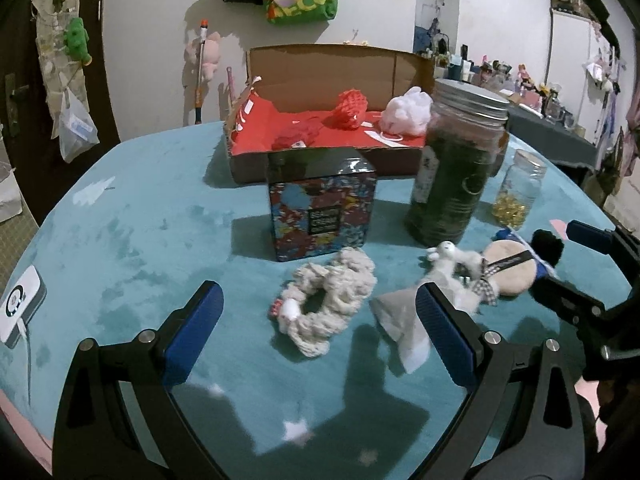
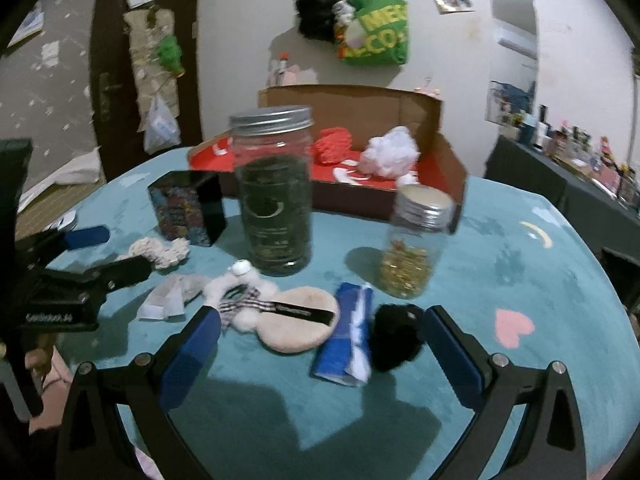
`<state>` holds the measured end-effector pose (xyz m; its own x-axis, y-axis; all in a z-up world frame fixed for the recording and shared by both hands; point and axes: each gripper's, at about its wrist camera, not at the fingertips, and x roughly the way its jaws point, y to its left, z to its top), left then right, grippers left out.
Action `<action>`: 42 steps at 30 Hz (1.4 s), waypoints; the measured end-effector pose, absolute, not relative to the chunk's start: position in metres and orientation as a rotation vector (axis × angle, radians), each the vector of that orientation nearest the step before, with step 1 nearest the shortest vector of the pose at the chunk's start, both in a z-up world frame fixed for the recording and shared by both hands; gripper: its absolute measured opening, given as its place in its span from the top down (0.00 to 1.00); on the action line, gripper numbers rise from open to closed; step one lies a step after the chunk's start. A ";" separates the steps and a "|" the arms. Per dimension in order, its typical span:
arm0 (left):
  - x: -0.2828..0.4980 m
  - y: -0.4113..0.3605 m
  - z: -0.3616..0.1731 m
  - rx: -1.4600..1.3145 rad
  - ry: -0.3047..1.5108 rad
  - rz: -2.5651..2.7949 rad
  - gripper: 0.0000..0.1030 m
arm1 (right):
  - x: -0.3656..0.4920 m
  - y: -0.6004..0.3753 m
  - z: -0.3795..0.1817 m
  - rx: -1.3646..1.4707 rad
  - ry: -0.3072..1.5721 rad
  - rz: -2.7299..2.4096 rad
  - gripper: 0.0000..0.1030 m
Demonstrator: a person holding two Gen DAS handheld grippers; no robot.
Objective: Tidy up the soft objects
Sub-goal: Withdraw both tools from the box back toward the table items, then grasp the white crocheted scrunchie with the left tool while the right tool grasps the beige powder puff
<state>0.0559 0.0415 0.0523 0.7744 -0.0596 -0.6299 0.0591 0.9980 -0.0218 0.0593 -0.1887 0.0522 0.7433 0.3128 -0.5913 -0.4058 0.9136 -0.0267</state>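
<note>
Nearest: left tongs (image 1: 320,320) and right tongs (image 2: 322,334), both released, empty, above teal velvety surface (image 1: 140,232). Beyond, open cardboard box with red lining (image 1: 320,72) holding soft pieces. Still loose: cream knitted scrunchie (image 1: 328,300), round beige powder puff (image 2: 298,320), black fluffy pompom (image 2: 396,336). Likely approach step; next, closing gently around one item.

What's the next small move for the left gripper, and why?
Probably lower the left gripper over the cream scrunchie and close. Its fingers are open and empty, the scrunchie lies loose on the teal table between them, and the cardboard box behind already holds soft items.
</note>
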 end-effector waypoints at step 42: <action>0.069 0.039 0.053 0.059 0.708 -0.182 0.69 | 0.064 -0.179 0.050 -0.283 0.685 0.545 0.99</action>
